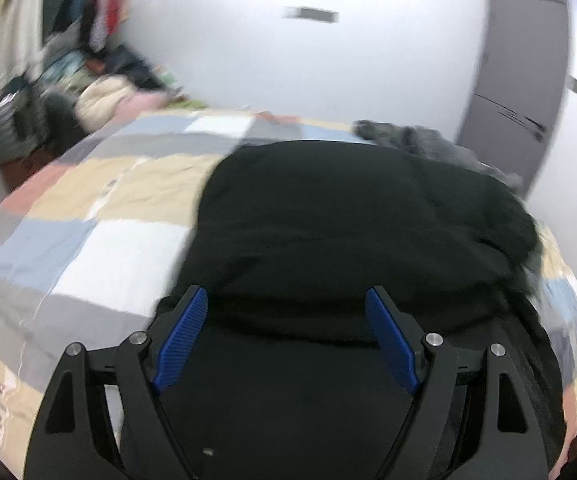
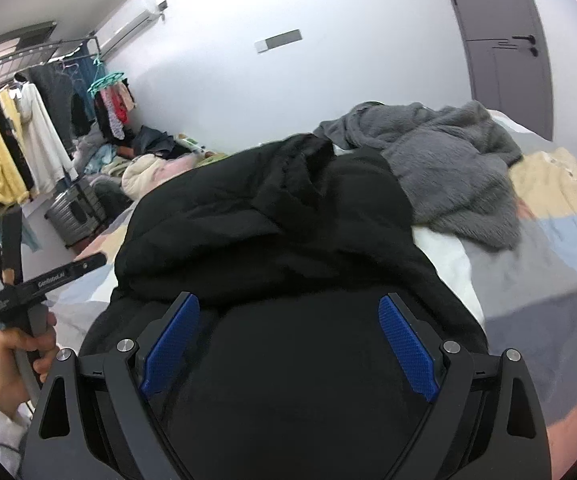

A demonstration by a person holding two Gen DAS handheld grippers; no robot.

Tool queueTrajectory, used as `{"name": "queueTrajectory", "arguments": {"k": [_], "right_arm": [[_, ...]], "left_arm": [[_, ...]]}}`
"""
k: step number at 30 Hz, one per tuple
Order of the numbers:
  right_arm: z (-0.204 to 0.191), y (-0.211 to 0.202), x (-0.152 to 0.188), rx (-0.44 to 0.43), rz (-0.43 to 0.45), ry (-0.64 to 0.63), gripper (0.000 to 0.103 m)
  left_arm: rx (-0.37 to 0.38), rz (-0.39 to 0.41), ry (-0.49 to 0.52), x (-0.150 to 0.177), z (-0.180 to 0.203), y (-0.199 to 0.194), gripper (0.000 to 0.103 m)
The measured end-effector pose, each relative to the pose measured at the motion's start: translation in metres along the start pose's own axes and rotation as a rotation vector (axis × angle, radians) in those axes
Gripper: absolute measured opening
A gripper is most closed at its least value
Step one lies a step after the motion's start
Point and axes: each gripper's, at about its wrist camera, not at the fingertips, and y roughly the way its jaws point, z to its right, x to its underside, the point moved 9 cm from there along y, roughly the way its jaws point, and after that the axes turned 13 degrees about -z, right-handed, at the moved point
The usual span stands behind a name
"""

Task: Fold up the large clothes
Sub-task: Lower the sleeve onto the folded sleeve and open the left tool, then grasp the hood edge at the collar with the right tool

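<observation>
I see the black coat (image 2: 272, 216) lying bunched on the patchwork bedspread (image 1: 88, 240), touching the grey fleece (image 2: 452, 168) behind it. My left gripper (image 1: 287, 336) and right gripper (image 2: 288, 344) both hover over the coat, jaws spread wide, holding nothing.

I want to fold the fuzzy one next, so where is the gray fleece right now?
The gray fleece lies bunched on the patchwork bed, upper right in the right wrist view, just beyond the black coat and near the door.

Home bedroom: bed (image 1: 88, 184), clothes rack (image 2: 16, 80).
</observation>
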Motion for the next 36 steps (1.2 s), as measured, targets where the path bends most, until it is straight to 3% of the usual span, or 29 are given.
{"name": "queueTrajectory", "arguments": {"k": [5, 11, 14, 17, 19, 21, 23, 26, 29, 36], "right_arm": [[0.006, 0.044, -0.054, 0.026, -0.01, 0.016, 0.091], [0.035, 0.107, -0.096, 0.074, -0.059, 0.095, 0.091], [0.045, 0.124, -0.106, 0.052, -0.077, 0.136, 0.083], [0.029, 0.136, -0.115, -0.015, -0.111, 0.089, 0.057], [0.012, 0.136, -0.12, 0.027, -0.126, 0.0, 0.026], [0.0, 0.124, -0.129, 0.068, -0.079, -0.069, 0.016], [-0.008, 0.105, -0.14, 0.101, -0.001, -0.113, 0.014], [-0.001, 0.094, -0.146, 0.157, 0.044, -0.112, 0.013], [0.02, 0.107, -0.142, 0.204, 0.019, -0.078, 0.012], [0.053, 0.159, -0.12, 0.215, -0.103, -0.026, 0.014]], "left_arm": [[0.088, -0.017, -0.079, -0.029, -0.009, 0.029, 0.081], [0.061, -0.026, -0.039, -0.06, -0.006, 0.064, 0.081], [0.032, -0.028, -0.017, -0.067, -0.007, 0.078, 0.081], [0.038, -0.029, -0.006, -0.074, -0.004, 0.082, 0.081], [0.036, -0.023, 0.022, -0.079, 0.001, 0.082, 0.081], [0.02, -0.009, 0.061, -0.086, 0.008, 0.078, 0.081], [0.02, 0.003, 0.084, -0.091, 0.015, 0.074, 0.081], [-0.002, 0.004, 0.095, -0.097, 0.023, 0.076, 0.081], [0.004, -0.016, 0.106, -0.097, 0.036, 0.087, 0.081], [-0.03, -0.053, 0.133, -0.096, 0.053, 0.121, 0.081]]}}
